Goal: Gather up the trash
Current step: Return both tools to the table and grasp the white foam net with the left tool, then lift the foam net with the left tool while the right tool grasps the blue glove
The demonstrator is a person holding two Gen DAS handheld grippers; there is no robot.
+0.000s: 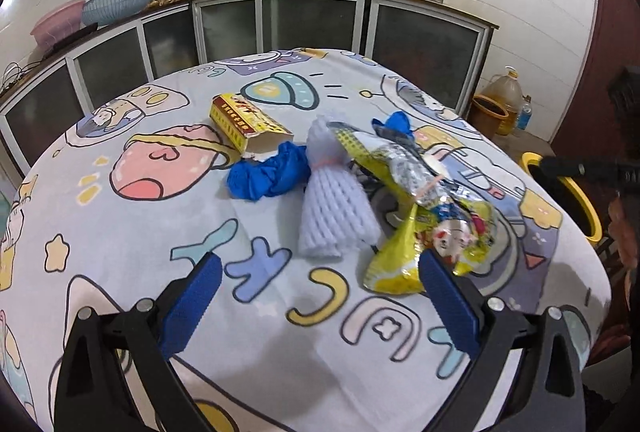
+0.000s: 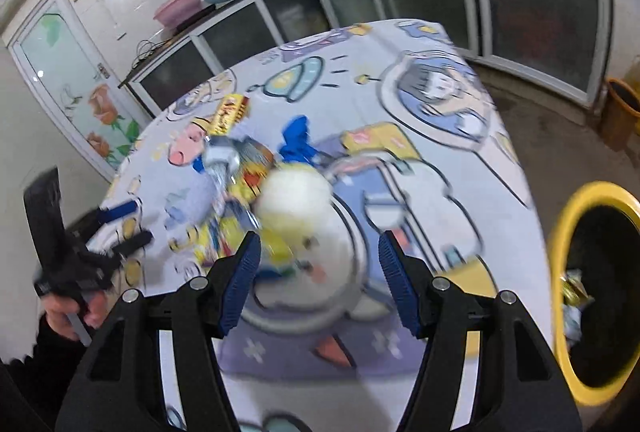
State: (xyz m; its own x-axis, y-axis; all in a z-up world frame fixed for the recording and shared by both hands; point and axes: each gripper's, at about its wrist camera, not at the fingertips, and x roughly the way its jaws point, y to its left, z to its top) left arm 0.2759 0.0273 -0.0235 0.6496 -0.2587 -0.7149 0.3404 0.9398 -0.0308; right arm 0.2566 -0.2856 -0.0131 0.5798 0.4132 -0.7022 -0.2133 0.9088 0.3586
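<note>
The task looks partly done: the yellow bin (image 2: 592, 288) beside the surface's right edge already holds some wrappers, yet a pile of trash remains mid-surface (image 1: 120, 252). Left there are a yellow box (image 1: 248, 122), crumpled blue gloves (image 1: 268, 172), a white foam net (image 1: 334, 200) and a shiny yellow snack wrapper (image 1: 420, 216). The left gripper (image 1: 320, 296) and right gripper (image 2: 320, 272) both hover with fingers spread and empty.
</note>
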